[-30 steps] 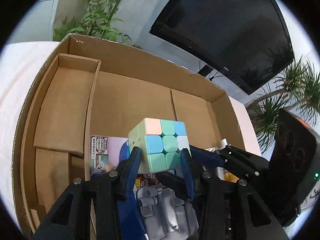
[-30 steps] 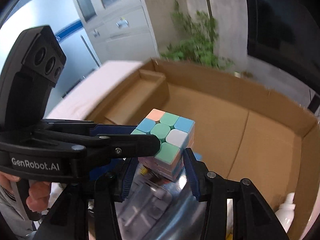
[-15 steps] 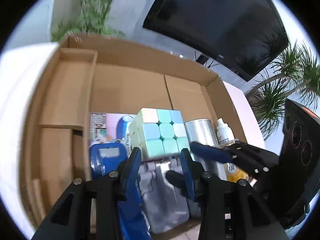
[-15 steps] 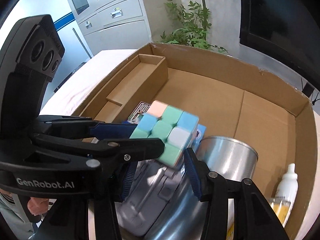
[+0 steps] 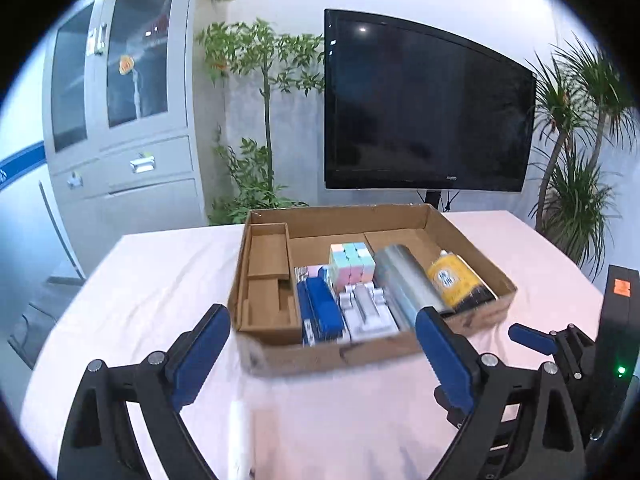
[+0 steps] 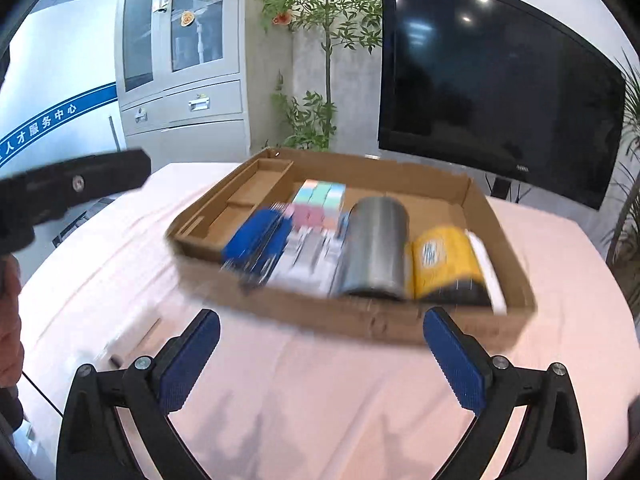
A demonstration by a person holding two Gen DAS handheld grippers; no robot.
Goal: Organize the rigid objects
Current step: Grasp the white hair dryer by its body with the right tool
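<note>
A pastel puzzle cube (image 5: pixel 352 266) (image 6: pixel 320 200) rests inside the shallow cardboard box (image 5: pixel 240 280) (image 6: pixel 360 320). It sits behind a blue case (image 5: pixel 320 312) and a grey packaged item (image 5: pixel 364 312), beside a lying silver can (image 5: pixel 404 280) (image 6: pixel 376 248) and a yellow bottle (image 5: pixel 452 284) (image 6: pixel 444 264). My left gripper (image 5: pixel 324 360) hangs over the cloth in front of the box, its jaws opening wide with nothing between them. My right gripper (image 6: pixel 322 360) is likewise back from the box, jaws opening and empty. The right wrist view is blurred by motion.
The box stands on a table with a pink cloth (image 5: pixel 160 272). Behind the table are a large dark screen (image 5: pixel 424 108), leafy plants (image 5: pixel 260 80) and a grey cabinet (image 5: pixel 120 120). A person's hand (image 6: pixel 8 320) shows at the left edge.
Both grippers have let go of the cube, spread their jaws wide and drawn back out of the box. The cube now lies in the box among the other items.
</note>
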